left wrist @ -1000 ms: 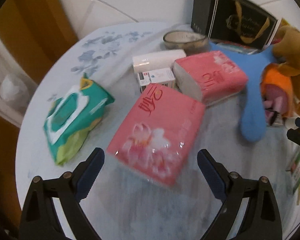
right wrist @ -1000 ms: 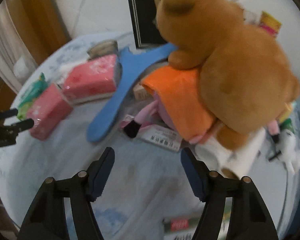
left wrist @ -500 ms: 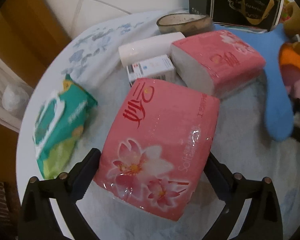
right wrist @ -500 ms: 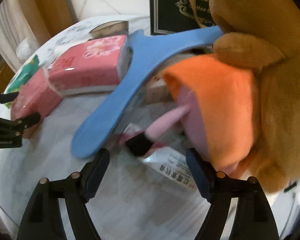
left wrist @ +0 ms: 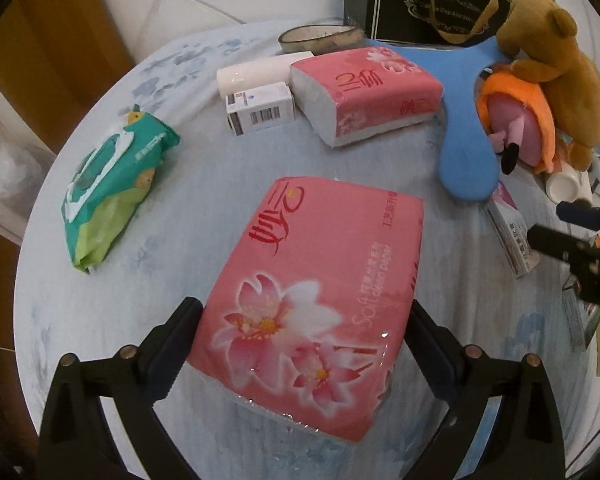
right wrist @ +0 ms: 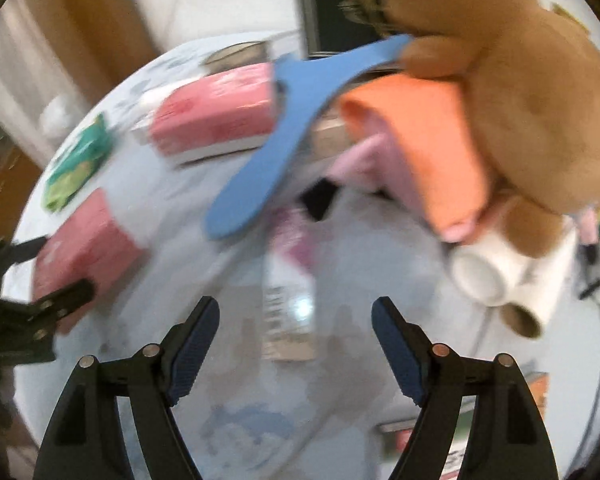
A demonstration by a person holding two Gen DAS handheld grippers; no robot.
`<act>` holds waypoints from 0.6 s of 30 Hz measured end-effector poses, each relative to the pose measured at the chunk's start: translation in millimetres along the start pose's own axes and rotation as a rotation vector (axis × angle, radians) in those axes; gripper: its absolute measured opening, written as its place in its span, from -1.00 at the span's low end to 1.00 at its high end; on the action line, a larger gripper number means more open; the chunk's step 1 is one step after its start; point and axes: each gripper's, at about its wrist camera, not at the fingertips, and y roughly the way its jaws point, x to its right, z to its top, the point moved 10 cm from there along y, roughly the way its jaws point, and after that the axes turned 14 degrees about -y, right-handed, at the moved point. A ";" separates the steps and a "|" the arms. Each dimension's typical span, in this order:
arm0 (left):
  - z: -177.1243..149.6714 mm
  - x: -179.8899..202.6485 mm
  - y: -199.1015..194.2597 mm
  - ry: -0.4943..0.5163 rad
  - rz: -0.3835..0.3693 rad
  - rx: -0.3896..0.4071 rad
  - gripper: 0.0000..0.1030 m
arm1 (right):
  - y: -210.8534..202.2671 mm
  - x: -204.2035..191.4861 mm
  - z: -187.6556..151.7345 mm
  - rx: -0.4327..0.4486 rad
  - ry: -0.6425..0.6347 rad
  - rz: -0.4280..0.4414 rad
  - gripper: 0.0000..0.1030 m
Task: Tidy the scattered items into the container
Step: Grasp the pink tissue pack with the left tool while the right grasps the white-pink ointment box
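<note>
A pink tissue pack (left wrist: 312,280) with a flower print sits between the fingers of my left gripper (left wrist: 305,312), both pads against its sides. It now lies apart from a second pink pack (left wrist: 364,92) farther back. The right wrist view, which is blurred, shows the same grip at its left edge (right wrist: 52,270). My right gripper (right wrist: 296,308) hangs open over the tablecloth, and a small white and pink box (right wrist: 288,300) lies just ahead of its fingertips, untouched. A black gift bag (left wrist: 420,4) stands at the back.
On the round table (left wrist: 220,184) lie a green wipes pack (left wrist: 112,184), a white barcode box (left wrist: 260,110), a bowl (left wrist: 320,36), a blue flat piece (left wrist: 460,140), a brown teddy (left wrist: 560,68) on an orange and pink plush (left wrist: 516,120), and a white cup (right wrist: 484,276).
The left gripper came down around the near pink pack and drew it away from the other pack. The right gripper's jaws widened, and it pulled back from the plush toys.
</note>
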 end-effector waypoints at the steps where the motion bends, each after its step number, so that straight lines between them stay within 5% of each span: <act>1: 0.2 2.2 2.8 0.004 0.002 0.000 0.91 | 1.8 3.7 0.1 0.000 0.011 -0.009 0.55; 7: -0.7 11.1 11.8 0.012 0.013 0.022 0.89 | 17.8 4.2 2.2 -0.007 0.022 -0.035 0.64; 8: 0.0 11.7 10.4 0.003 0.007 0.027 0.86 | 21.7 0.8 2.8 -0.007 0.021 -0.035 0.46; 9: 0.6 12.2 9.0 -0.004 0.001 0.031 0.84 | 25.5 -2.2 3.0 -0.009 0.020 -0.035 -0.10; 10: 1.0 12.4 7.7 -0.010 -0.008 0.032 0.83 | 28.8 -4.3 1.9 -0.018 0.021 -0.037 -0.37; 18: 4.4 7.1 -19.2 -0.037 -0.036 0.085 0.80 | 19.6 -15.1 -4.8 -0.019 0.012 -0.040 -0.44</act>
